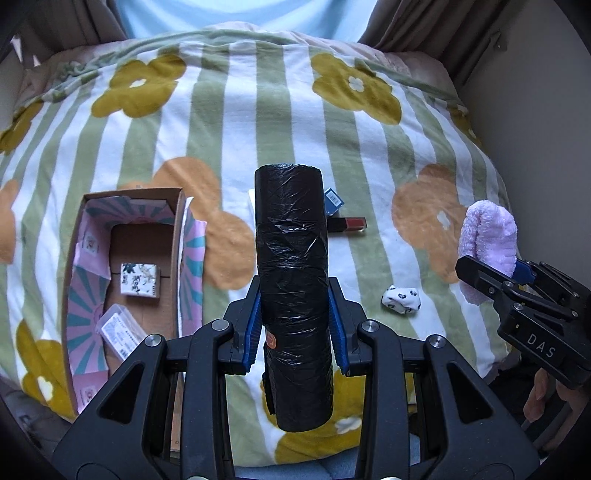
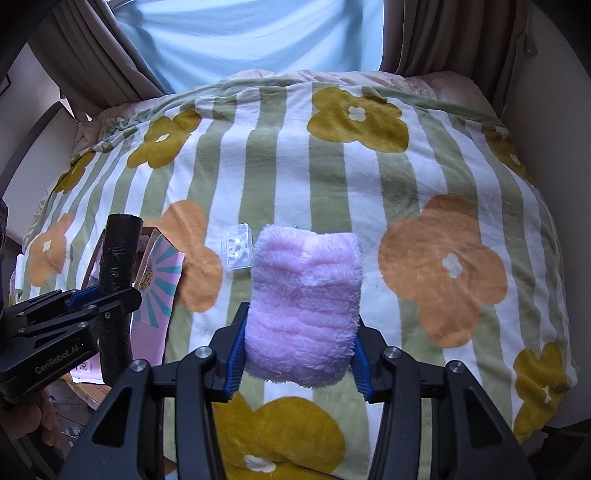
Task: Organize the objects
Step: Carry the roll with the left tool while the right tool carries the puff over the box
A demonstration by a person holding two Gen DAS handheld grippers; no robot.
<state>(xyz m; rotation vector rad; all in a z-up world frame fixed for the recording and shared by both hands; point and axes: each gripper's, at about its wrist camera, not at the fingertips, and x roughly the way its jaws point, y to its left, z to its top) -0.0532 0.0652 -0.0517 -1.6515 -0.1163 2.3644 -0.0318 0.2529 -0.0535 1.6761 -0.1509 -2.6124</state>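
My left gripper (image 1: 295, 325) is shut on a black roll of plastic bags (image 1: 293, 280) and holds it upright above the bed; the roll also shows in the right wrist view (image 2: 117, 273). My right gripper (image 2: 300, 354) is shut on a fluffy pink cloth (image 2: 304, 306), which also shows at the right of the left wrist view (image 1: 487, 236). An open cardboard box (image 1: 74, 258) with a pink patterned lining lies on the bed to the left. It holds a small floral packet (image 1: 140, 279) and a clear plastic case (image 1: 120, 332).
On the striped flower blanket (image 1: 369, 147) lie a blue box (image 1: 334, 201), a red lipstick (image 1: 351, 223), a rolled white spotted sock (image 1: 402, 299) and a clear plastic case (image 2: 238, 248). Curtains (image 2: 436, 33) hang behind the bed; a wall stands at the right.
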